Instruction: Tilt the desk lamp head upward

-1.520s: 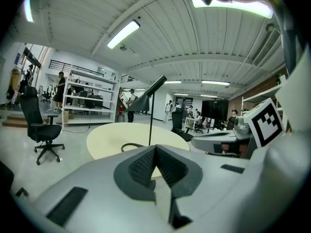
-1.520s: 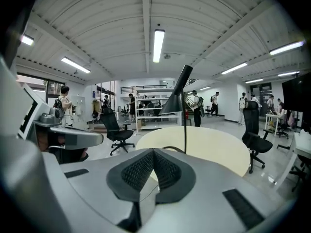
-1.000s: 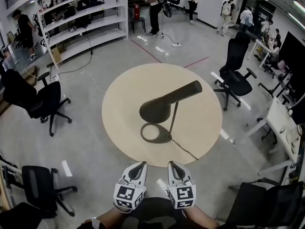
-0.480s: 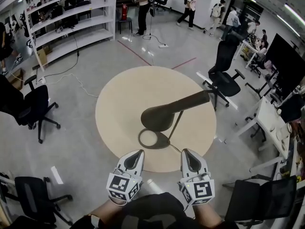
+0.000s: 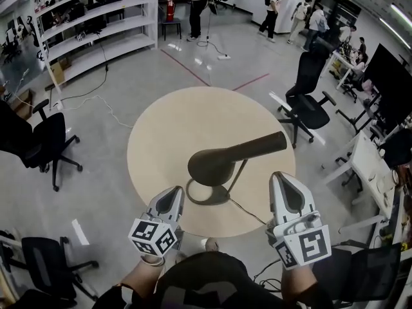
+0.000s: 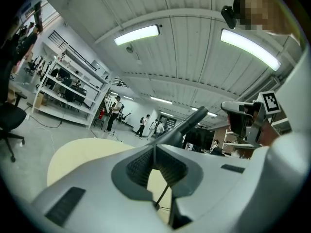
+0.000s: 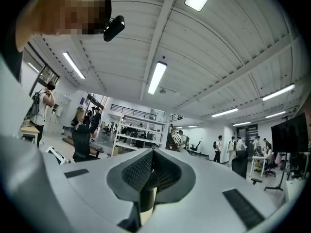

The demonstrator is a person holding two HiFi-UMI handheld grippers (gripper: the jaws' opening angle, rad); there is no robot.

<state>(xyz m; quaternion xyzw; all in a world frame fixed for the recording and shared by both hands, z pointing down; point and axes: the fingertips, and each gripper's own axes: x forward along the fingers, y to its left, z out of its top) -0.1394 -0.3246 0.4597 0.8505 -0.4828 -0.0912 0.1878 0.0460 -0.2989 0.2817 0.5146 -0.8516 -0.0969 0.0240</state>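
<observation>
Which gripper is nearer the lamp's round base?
Left. The left gripper is just left of the lamp base; the right gripper hangs farther off to its right.

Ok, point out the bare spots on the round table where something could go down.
The round beige table is bare across its far half, beyond the dark grey desk lamp, and along its left rim. The near side is crowded: the lamp's ring base, its black cord, and the left gripper and right gripper at the rim.

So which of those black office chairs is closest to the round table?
The black chair at the table's upper right in the head view. Its base sits just off the rim, while the others stand well back across the floor.
</observation>
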